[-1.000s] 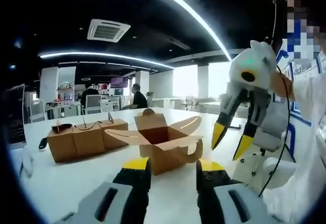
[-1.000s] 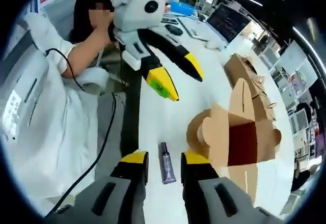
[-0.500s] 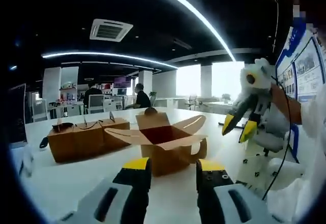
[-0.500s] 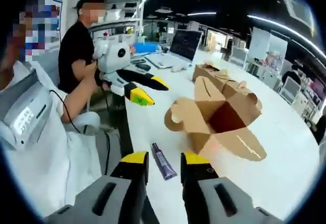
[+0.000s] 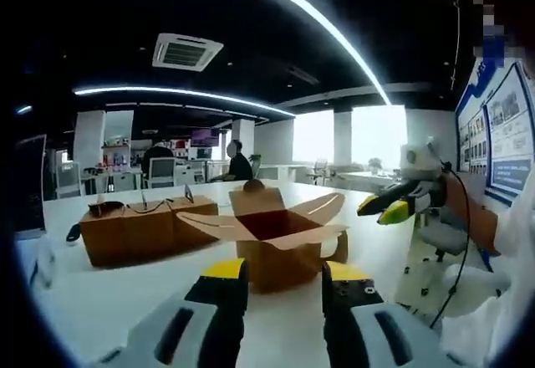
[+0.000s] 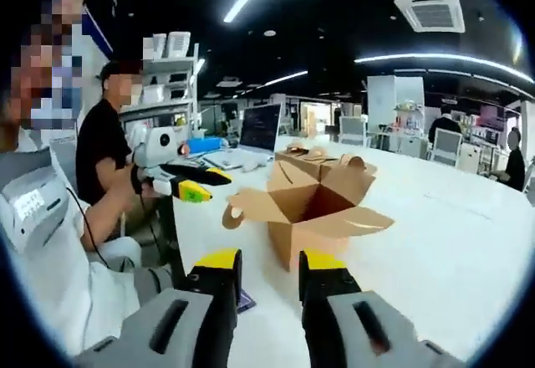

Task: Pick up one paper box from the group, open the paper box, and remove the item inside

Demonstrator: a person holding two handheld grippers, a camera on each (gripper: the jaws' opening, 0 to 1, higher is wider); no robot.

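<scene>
Cardboard flaps splayed on the opened box [image 5: 269, 242]; both hand-held grippers [image 5: 284, 278] [image 6: 269, 266] hover beside it, jaws apart, empty. A careless brush could shove this light box across the bench [image 6: 451, 242].

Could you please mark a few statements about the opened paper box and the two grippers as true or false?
1. The opened paper box has its flaps spread. True.
2. The left gripper is clamped on a box flap. False: it holds nothing, fingers apart, short of the box.
3. A row of closed paper boxes stands beside the opened one. True.
4. The right gripper holds the purple tube. False: the tube lies on the white table by its fingers.
</scene>
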